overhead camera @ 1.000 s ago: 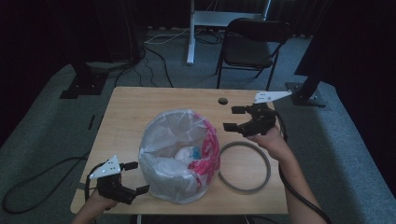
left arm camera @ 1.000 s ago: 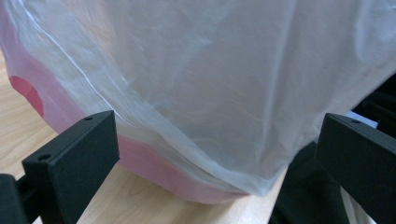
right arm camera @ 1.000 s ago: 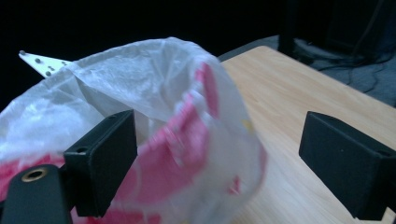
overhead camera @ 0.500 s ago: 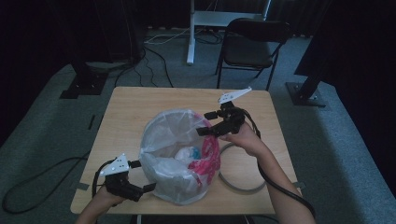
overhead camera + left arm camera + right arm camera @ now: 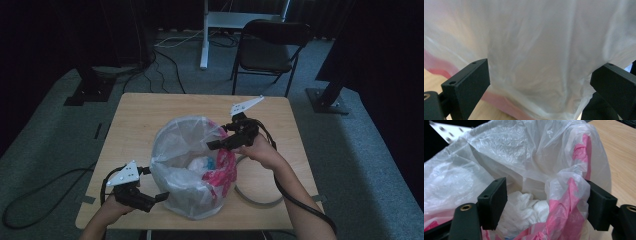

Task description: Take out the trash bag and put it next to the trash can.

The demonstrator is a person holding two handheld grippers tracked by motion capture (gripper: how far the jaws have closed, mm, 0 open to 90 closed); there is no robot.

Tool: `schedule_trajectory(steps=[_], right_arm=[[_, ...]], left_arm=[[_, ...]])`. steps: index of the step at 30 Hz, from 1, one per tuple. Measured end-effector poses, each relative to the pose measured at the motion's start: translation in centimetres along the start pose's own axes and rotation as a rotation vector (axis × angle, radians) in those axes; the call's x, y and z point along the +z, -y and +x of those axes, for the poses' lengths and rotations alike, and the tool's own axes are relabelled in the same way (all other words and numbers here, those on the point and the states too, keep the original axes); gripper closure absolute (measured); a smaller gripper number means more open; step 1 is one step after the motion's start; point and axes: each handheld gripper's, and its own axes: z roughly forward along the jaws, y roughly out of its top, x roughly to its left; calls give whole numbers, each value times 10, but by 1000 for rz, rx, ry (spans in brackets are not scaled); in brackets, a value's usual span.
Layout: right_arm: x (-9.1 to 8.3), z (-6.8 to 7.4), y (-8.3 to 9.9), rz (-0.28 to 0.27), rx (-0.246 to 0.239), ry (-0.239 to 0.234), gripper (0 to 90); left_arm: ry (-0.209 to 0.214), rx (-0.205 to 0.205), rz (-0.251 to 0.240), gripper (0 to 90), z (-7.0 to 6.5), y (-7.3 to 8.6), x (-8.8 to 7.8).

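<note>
Bag rim sitting between my right jaws

The thin clear plastic bag with pink print bulges full of crumpled white stuff; my right gripper has just been closing around its rim, jaws not yet pinching. My left gripper, jaws apart, sits against its lower side.

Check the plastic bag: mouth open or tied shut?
Open. The plastic bag mouth gapes, with crumpled white paper visible inside; the right gripper straddles its rim.

A wooden table stands on grey carpet. Beyond it a black chair and dark curtains sit in dim light.
</note>
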Motion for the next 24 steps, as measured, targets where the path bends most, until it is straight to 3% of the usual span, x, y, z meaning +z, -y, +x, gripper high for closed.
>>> schedule_trajectory(steps=[6,10,13,17,20,24], right_arm=[[-1,1,2,5,-1,30,344],[-2,2,3,13,-2,72,455],[-4,-1,3,6,14,83,481],[-8,-1,0,7,26,151,589],[-10,-2,-1,5,41,170,632],[-12,0,-4,2,26,200,690]], left_arm=[[14,26,-39,25,2,-16,-10],[18,40,-51,67,2,-25,-18],[18,53,-70,184,1,-29,-25],[12,71,-114,518,0,-32,-32],[8,83,-128,647,-1,-33,-35],[-18,110,-158,801,-3,-37,-40]])
